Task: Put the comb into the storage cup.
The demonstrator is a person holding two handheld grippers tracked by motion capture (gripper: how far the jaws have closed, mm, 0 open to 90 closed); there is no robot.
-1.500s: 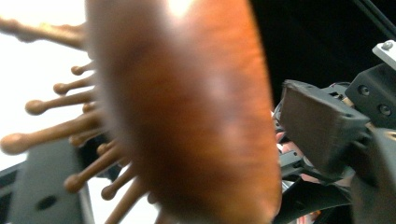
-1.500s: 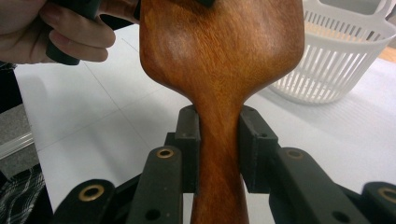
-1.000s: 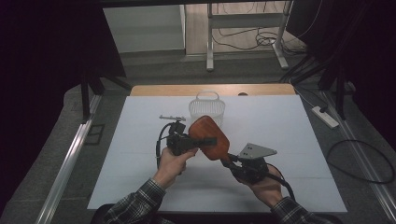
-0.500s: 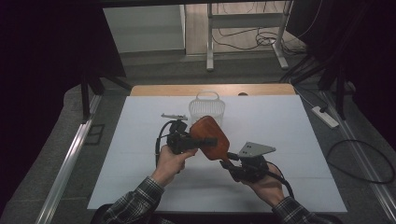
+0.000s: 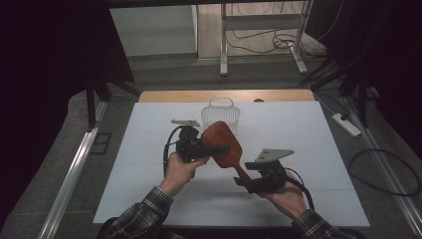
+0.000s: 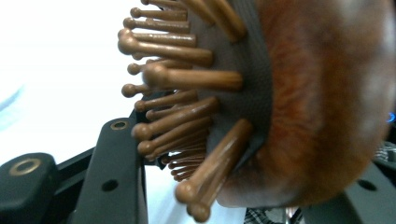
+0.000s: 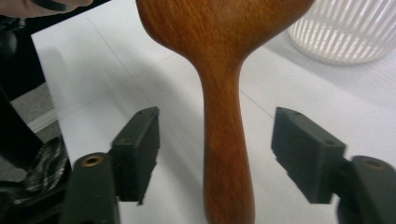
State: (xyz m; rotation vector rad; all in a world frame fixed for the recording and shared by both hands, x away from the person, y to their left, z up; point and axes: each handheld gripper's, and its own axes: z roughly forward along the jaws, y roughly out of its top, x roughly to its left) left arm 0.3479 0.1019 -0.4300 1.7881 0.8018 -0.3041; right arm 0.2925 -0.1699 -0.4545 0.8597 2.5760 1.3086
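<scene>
A wooden hairbrush (image 5: 222, 142) hangs above the white table, its oval head up and left, its handle (image 5: 242, 172) slanting down and right. My left gripper (image 5: 217, 149) is shut across the head; in the left gripper view the round-tipped bristles (image 6: 187, 116) and the wooden back (image 6: 322, 102) sit between the jaws. My right gripper (image 5: 245, 181) is at the handle's end. Its jaws have just been opening. In the right gripper view the handle (image 7: 224, 140) stands between the pads (image 7: 140, 149) with a gap on each side.
A white ribbed basket (image 5: 221, 115) stands just behind the brush on the white table cover (image 5: 308, 134), also at the upper right of the right gripper view as the basket (image 7: 345, 32). Dark floor, cables and a power strip (image 5: 346, 124) surround the table.
The right gripper's jaws have spread away from the brush handle. Both hands and the brush have stayed in place.
</scene>
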